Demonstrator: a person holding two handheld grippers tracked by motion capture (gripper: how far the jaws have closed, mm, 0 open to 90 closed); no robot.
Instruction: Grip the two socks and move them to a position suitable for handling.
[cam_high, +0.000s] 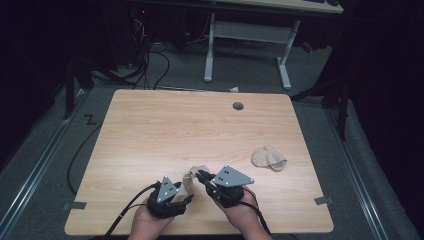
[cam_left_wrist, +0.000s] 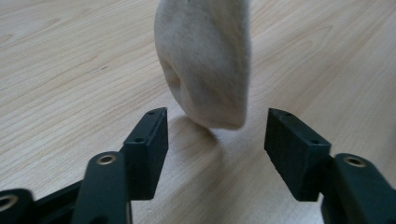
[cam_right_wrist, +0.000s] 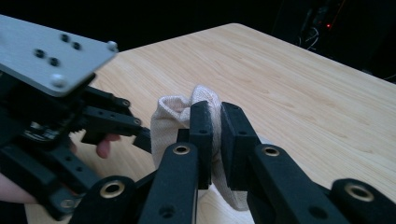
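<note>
The right gripper (cam_right_wrist: 214, 140) stands clamped on a beige sock (cam_right_wrist: 173, 122), its two black jaws pinching a fold of the knit fabric and lifting it off the wooden table (cam_high: 165, 125). From where the room looks down on it, the same right gripper (cam_high: 202, 176) sits near the table's front edge, grey three-cornered plate uppermost, with the sock (cam_high: 191, 177) bunched at its tips. The left gripper (cam_left_wrist: 215, 135) faces that sock from just beside it, jaws spread wide with nothing pressed between them; the sock's rounded lower end (cam_left_wrist: 205, 70) hangs just ahead of the gap, a soft shadow beneath it on the wood. Seen from above, the left gripper (cam_high: 186, 199) lies close to the right one, the sock between the two tools. Each gripper rests in a person's hand coming in from the near edge, a black cable trailing back from it. Well apart from both grippers, off to the right gripper's far side, a second beige sock (cam_high: 268, 158) lies crumpled and flat on the table. Farther still, near the back edge, a small grey cable port (cam_high: 238, 106) is set into the tabletop.
</note>
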